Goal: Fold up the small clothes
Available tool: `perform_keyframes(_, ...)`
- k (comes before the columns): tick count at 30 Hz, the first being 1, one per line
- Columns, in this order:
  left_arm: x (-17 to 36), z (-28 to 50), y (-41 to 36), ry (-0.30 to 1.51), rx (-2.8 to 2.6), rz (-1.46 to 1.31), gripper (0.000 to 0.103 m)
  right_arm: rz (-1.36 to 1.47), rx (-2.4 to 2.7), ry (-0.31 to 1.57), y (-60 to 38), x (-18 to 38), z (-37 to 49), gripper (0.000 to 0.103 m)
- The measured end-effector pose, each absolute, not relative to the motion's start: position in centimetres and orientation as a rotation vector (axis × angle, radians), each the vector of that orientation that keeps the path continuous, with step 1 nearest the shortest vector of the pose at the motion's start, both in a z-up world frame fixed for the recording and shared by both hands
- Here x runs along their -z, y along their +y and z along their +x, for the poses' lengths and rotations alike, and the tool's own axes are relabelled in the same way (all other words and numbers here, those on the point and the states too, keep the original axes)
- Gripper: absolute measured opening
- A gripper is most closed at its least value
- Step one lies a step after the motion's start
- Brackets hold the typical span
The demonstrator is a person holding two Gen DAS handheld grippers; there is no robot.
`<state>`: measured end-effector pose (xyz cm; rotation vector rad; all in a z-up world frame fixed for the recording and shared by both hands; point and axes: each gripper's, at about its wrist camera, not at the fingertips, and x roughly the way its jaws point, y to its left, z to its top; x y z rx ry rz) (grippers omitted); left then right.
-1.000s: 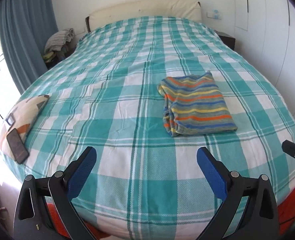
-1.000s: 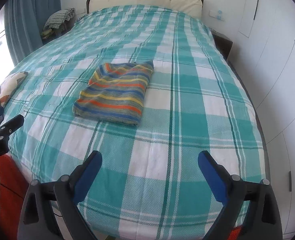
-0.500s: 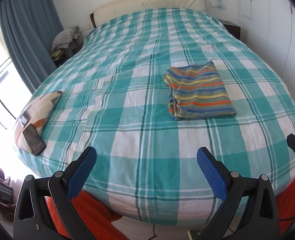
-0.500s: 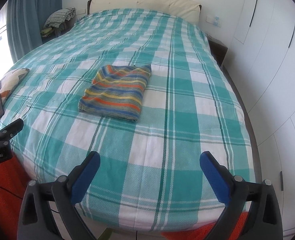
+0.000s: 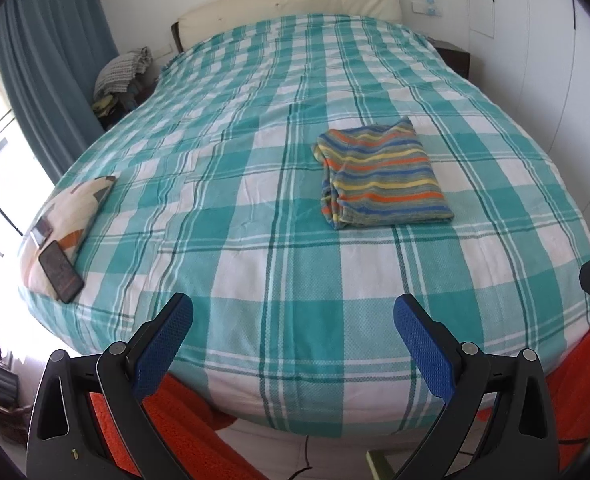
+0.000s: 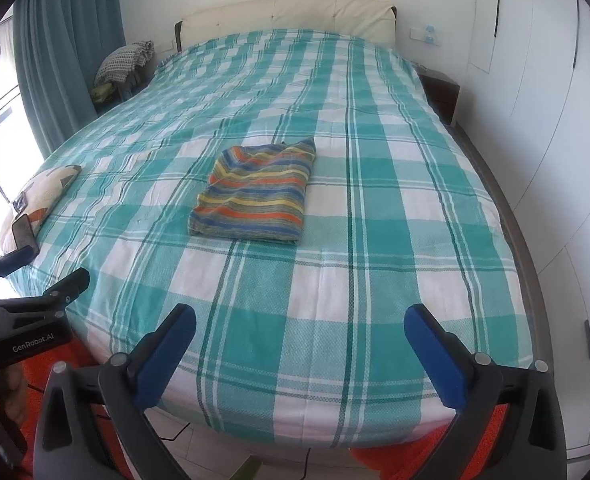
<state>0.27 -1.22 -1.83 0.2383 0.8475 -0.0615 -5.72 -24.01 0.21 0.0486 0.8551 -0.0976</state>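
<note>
The right gripper (image 6: pixel 299 356) hangs over the foot of the bed (image 6: pixel 375 240), its blue-padded jaws spread wide and holding nothing. A striped garment (image 6: pixel 255 192), folded into a neat rectangle, lies flat on the teal-and-white checked cover near the middle of the bed, well apart from the gripper. At the left edge of the view the left gripper (image 6: pixel 43 276) reaches in. A phone (image 6: pixel 25 234) rests on a pillow (image 6: pixel 45 192) at the bed's left side.

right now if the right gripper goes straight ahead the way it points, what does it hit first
Most likely the checked bedspread near the foot of the bed. The open right gripper points over bare cover; the folded striped garment lies farther on and slightly left. Depth is hard to judge.
</note>
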Motion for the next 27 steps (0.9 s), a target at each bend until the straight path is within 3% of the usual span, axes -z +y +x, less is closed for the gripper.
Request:
perform_keyframes(11,-0.3,-1.9,-1.1,0.878,0.083,0.223,0.102,0.032,0.085,0.868,-22.8,-2.4,-6.5,0.103)
perform_keyframes(27,-4.4,-9.4,1.1,0.851,0.128,0.175,0.103,-0.014,0.07,0.813,-21.5,-6.7,-15.0,0.103)
